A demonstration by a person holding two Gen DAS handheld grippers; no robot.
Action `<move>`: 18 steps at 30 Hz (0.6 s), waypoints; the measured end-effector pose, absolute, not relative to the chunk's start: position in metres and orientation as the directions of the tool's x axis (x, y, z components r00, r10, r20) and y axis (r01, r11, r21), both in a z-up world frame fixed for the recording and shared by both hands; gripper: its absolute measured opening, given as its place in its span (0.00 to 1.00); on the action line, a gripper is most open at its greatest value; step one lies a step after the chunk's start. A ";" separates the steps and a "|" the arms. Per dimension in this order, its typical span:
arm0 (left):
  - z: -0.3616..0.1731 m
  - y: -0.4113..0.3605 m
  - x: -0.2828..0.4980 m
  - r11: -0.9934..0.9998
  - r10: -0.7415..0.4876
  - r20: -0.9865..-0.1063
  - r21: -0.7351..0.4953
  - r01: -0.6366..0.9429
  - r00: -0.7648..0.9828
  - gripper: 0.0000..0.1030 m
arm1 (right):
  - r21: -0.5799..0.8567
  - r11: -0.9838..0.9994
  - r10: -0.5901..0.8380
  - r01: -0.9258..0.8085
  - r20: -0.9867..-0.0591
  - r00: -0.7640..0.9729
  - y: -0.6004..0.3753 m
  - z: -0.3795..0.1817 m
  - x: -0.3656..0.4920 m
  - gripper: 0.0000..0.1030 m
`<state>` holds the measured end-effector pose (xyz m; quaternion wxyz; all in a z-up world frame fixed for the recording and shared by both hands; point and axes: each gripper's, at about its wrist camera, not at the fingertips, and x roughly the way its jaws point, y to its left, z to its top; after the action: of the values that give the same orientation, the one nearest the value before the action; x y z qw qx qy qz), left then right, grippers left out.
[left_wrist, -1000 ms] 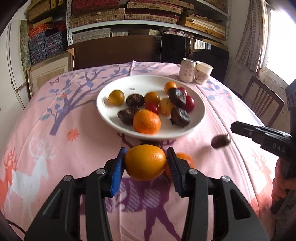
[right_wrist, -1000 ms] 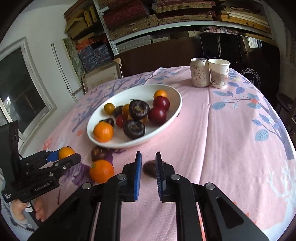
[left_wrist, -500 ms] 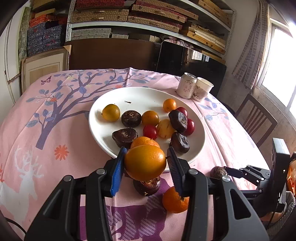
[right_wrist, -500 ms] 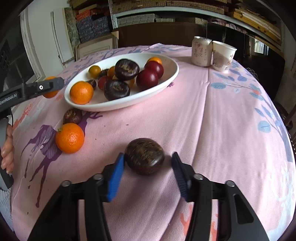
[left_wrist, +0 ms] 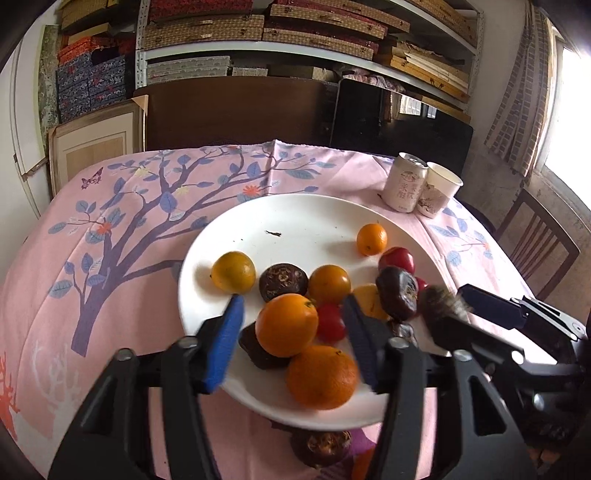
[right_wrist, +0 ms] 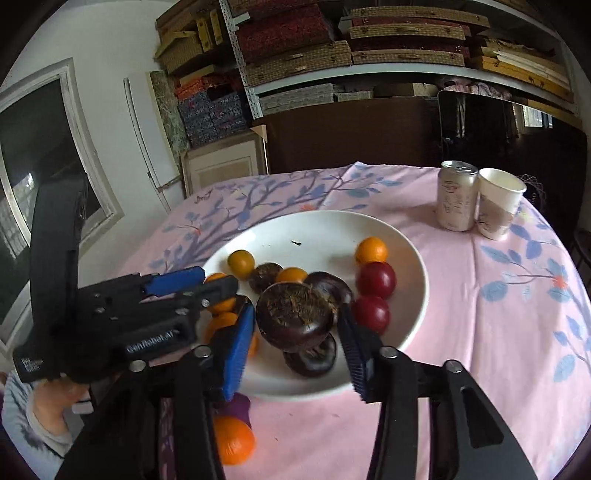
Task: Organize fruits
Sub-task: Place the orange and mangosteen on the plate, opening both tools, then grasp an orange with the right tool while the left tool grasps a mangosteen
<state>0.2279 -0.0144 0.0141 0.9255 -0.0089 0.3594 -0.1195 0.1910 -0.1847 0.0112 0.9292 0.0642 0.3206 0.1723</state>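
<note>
Now both over plate (left_wrist: 229,384) near rim, left gripper (left_wrist: 291,328) jaws opening around orange (left_wrist: 287,325), right gripper (right_wrist: 295,328) opening around dark fruit (right_wrist: 295,314).

A home dining room: clothed table (left_wrist: 147,206), box-stacked shelves (left_wrist: 303,33).

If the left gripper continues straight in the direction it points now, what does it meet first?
Most likely the orange between the opening fingers of the left gripper, then the white plate; depth is unclear.

Opening hand-held gripper (right_wrist: 295,334) releases dark fruit (right_wrist: 297,317) over plate (right_wrist: 413,251).
</note>
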 end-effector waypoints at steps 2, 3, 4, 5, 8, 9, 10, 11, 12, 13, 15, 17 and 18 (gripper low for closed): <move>0.011 -0.004 0.226 0.978 -0.206 -0.638 -0.110 0.177 0.742 0.92 | 0.177 0.952 0.307 -0.251 -0.561 0.769 -0.185 0.007 0.188 0.64; 0.009 0.001 0.227 0.977 -0.212 -0.642 -0.115 0.180 0.736 0.92 | 0.154 0.955 0.295 -0.253 -0.557 0.776 -0.187 0.006 0.184 0.64; 0.008 0.006 0.228 0.975 -0.219 -0.650 -0.127 0.180 0.727 0.92 | 0.153 0.958 0.285 -0.241 -0.554 0.782 -0.193 0.005 0.181 0.64; 0.007 0.013 0.228 0.975 -0.224 -0.656 -0.149 0.168 0.720 0.93 | 0.173 0.959 0.283 -0.225 -0.558 0.780 -0.199 0.003 0.179 0.66; 0.001 0.031 0.224 0.968 -0.236 -0.669 -0.226 0.109 0.704 0.96 | 0.239 0.951 0.301 -0.194 -0.593 0.747 -0.210 -0.008 0.176 0.70; -0.001 0.035 0.220 0.968 -0.233 -0.675 -0.232 0.099 0.700 0.96 | 0.246 0.951 0.300 -0.186 -0.603 0.739 -0.211 -0.013 0.172 0.72; -0.003 0.038 0.215 0.970 -0.224 -0.680 -0.228 0.089 0.698 0.96 | 0.248 0.951 0.300 -0.182 -0.617 0.727 -0.211 -0.017 0.167 0.74; -0.006 0.042 0.208 0.972 -0.212 -0.685 -0.221 0.079 0.697 0.96 | 0.251 0.951 0.301 -0.178 -0.629 0.717 -0.210 -0.022 0.162 0.75; -0.009 0.045 0.201 0.974 -0.201 -0.690 -0.215 0.069 0.696 0.96 | 0.256 0.951 0.302 -0.175 -0.637 0.709 -0.211 -0.026 0.155 0.77; -0.012 0.047 0.193 0.977 -0.189 -0.697 -0.206 0.058 0.691 0.96 | 0.257 0.951 0.300 -0.171 -0.645 0.703 -0.210 -0.029 0.148 0.82; -0.021 0.052 0.180 0.984 -0.154 -0.723 -0.174 0.039 0.673 0.96 | 0.247 0.955 0.291 -0.164 -0.667 0.686 -0.208 -0.035 0.136 0.86; -0.033 0.054 0.168 0.993 -0.102 -0.757 -0.115 0.022 0.645 0.96 | 0.250 0.953 0.297 -0.170 -0.670 0.680 -0.206 -0.037 0.126 0.88; -0.040 0.055 0.164 0.996 -0.073 -0.775 -0.083 0.014 0.628 0.96 | 0.251 0.951 0.304 -0.179 -0.669 0.678 -0.205 -0.037 0.122 0.88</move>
<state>0.1639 0.0552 -0.0396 0.9016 -0.0343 0.4306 -0.0244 0.1223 -0.2046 -0.0370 0.9123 0.0825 0.3788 0.1321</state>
